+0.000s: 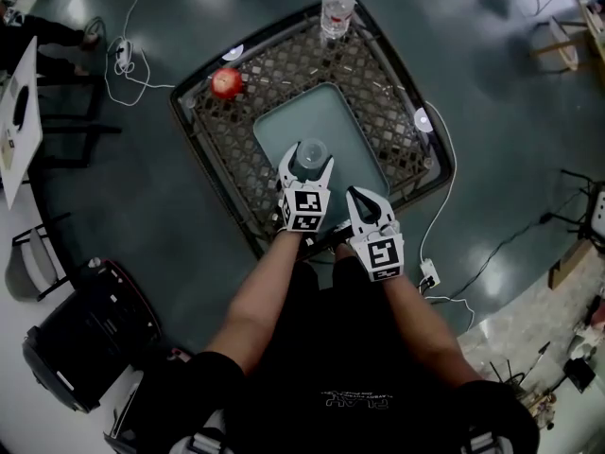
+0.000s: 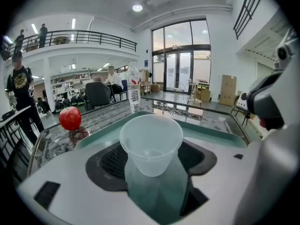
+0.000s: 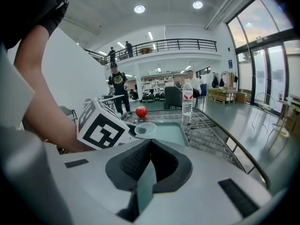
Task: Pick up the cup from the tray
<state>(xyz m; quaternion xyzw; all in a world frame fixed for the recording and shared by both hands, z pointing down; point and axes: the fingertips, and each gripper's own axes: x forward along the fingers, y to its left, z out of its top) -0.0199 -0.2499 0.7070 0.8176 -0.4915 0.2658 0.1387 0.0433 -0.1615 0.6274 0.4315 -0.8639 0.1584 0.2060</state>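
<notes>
A clear plastic cup (image 1: pixel 310 154) stands upright on the teal tray (image 1: pixel 331 112), at its near edge. My left gripper (image 1: pixel 307 162) straddles the cup with its jaws spread wide. In the left gripper view the cup (image 2: pixel 151 144) sits between the dark pads (image 2: pixel 105 161), with a gap on each side, and the pads do not press on it. My right gripper (image 1: pixel 369 197) hovers just right of the left one, near the table's front edge, with nothing in it. In the right gripper view its tips (image 3: pixel 150 144) meet, and the cup (image 3: pixel 145 129) shows beyond the left gripper's marker cube (image 3: pixel 101 128).
The tray lies in the middle of a dark mesh table (image 1: pixel 378 74). A red apple (image 1: pixel 226 82) sits at the table's far left and a water bottle (image 1: pixel 337 8) stands at its far edge. Cables and a power strip (image 1: pixel 123 55) lie on the floor, and a black chair (image 1: pixel 85 339) stands at the lower left.
</notes>
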